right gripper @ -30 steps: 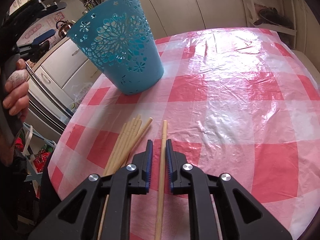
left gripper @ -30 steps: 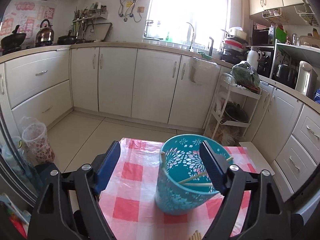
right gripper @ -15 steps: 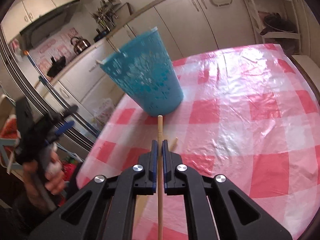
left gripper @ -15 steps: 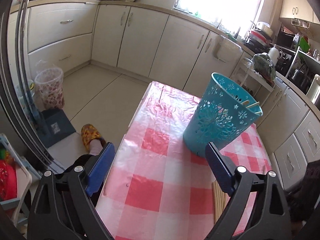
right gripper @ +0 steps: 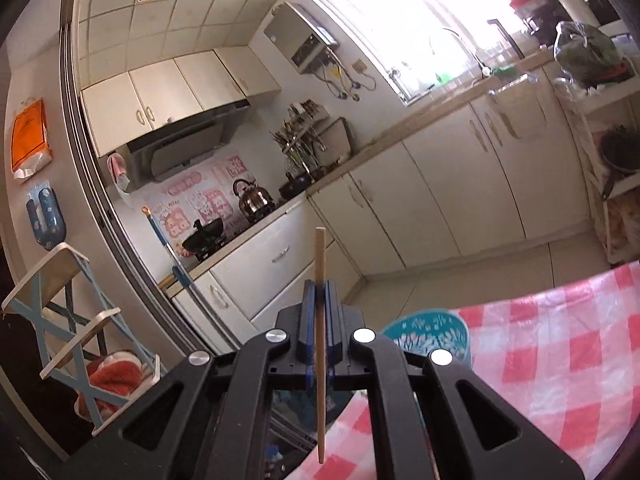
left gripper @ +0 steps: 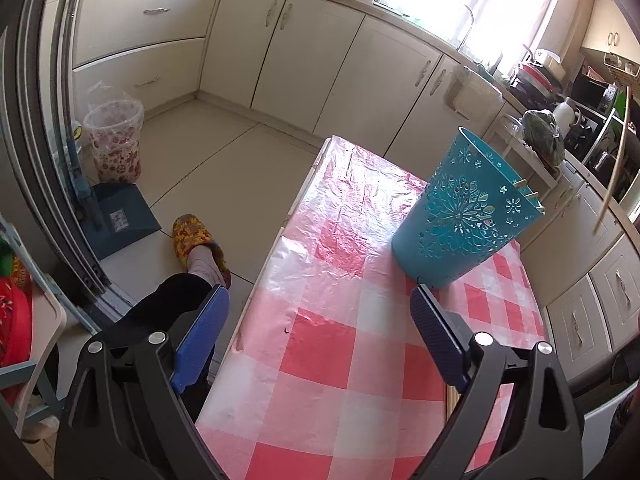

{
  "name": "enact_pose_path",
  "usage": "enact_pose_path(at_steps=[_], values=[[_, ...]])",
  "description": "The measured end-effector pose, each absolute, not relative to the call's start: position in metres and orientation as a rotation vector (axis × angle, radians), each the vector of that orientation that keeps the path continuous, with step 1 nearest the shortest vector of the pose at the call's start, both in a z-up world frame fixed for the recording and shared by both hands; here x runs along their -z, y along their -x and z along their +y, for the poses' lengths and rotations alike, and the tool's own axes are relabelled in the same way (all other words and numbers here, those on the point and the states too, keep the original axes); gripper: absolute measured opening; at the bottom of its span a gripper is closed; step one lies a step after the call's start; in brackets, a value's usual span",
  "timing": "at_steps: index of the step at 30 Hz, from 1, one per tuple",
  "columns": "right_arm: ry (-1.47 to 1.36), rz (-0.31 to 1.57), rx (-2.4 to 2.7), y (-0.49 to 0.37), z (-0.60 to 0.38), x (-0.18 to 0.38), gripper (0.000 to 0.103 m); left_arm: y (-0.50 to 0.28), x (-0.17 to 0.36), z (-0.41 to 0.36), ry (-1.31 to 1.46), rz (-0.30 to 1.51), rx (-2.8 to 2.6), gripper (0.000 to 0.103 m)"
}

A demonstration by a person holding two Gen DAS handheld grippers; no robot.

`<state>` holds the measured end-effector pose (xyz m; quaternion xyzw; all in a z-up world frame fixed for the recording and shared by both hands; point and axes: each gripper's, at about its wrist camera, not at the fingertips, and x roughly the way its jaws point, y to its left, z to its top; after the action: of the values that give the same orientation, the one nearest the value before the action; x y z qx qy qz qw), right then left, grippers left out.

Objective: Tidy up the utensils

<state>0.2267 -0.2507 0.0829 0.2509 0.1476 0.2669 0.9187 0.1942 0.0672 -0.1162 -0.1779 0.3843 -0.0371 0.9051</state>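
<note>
My right gripper point(right gripper: 319, 286) is shut on a single wooden chopstick point(right gripper: 320, 256) and holds it tilted up, high above the table. The same chopstick shows in the left wrist view point(left gripper: 614, 164) in the air at the right of the teal perforated holder point(left gripper: 460, 216). The holder stands on the red checked tablecloth point(left gripper: 332, 340) with chopstick ends at its rim. In the right wrist view the holder's rim point(right gripper: 428, 330) peeks out below my fingers. My left gripper point(left gripper: 316, 344) is open and empty, low over the table's near part. More chopsticks point(left gripper: 450, 396) lie behind my left gripper's right finger.
The table's left edge point(left gripper: 276, 240) drops to the tiled floor, where a slippered foot point(left gripper: 196, 240) and a lined waste bin point(left gripper: 116, 144) stand. Cream cabinets point(left gripper: 288, 48) run around the room. A folding stool point(right gripper: 76, 320) is at the left of the right wrist view.
My right gripper closed on the chopstick, lifted it off the table and swung it upward. My left gripper drew back from the holder toward the table's near left part, still open.
</note>
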Motion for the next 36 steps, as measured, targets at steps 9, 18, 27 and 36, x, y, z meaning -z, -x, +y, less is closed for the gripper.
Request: enact_pose_path(at_steps=[9,18,27,36], values=[[-0.343,0.255,-0.232,-0.282,-0.225,-0.045,0.005,-0.186,0.110,0.061,0.348,0.787,0.095,0.088],[-0.249,0.410,-0.225,-0.271,-0.211,0.017,0.027,-0.178,0.109,0.055,0.330,0.800,0.101,0.089],[-0.288,0.555,-0.178,-0.185,-0.238,0.038,0.036,-0.168,0.107,0.043,0.303,0.812,0.121,0.090],[-0.293,0.911,-0.112,-0.171,-0.226,0.131,0.036,-0.152,0.098,0.022,0.206,0.799,0.134,0.091]])
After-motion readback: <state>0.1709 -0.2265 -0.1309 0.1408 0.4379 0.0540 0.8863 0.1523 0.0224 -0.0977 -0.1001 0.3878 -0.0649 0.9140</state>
